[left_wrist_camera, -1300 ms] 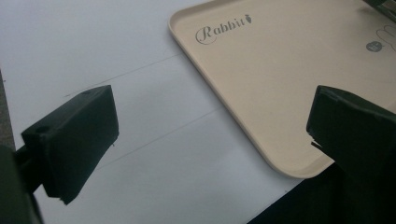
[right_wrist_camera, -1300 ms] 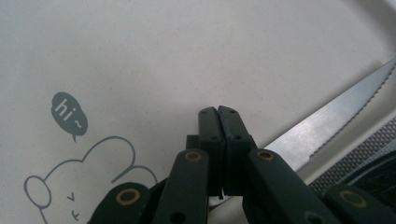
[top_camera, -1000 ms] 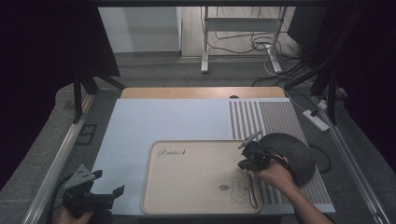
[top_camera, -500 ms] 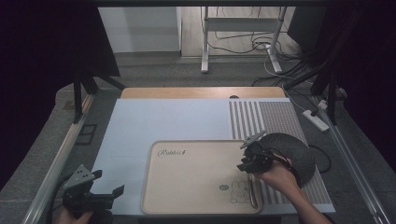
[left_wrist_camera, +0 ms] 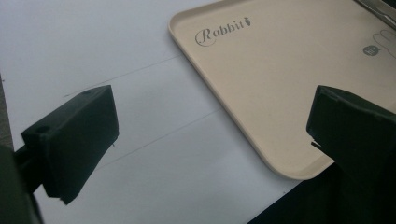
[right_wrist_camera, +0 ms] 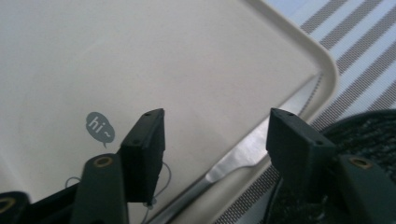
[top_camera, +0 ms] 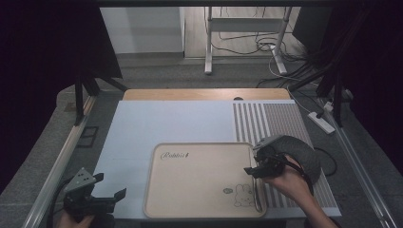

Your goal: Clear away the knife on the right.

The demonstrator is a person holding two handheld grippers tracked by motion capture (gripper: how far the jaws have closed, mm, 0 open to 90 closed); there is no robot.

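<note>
Hovering the right gripper (right_wrist_camera: 212, 135) with jaws spread, grasping nothing, over a knife (right_wrist_camera: 243, 156) lying flat along the tray (right_wrist_camera: 327, 70) edge; probably thin, stiff, slippery steel, so pinching mid-handle; left gripper (left_wrist_camera: 210, 135) also gaping

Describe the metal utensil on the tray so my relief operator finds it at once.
Start at the beige tray printed "Rabbit", lying on the white mat. Follow its right-hand rim toward the person, beside the rabbit drawing. The utensil lies there along the rim: slim and shiny silver, just below the right hand-held gripper.
</note>
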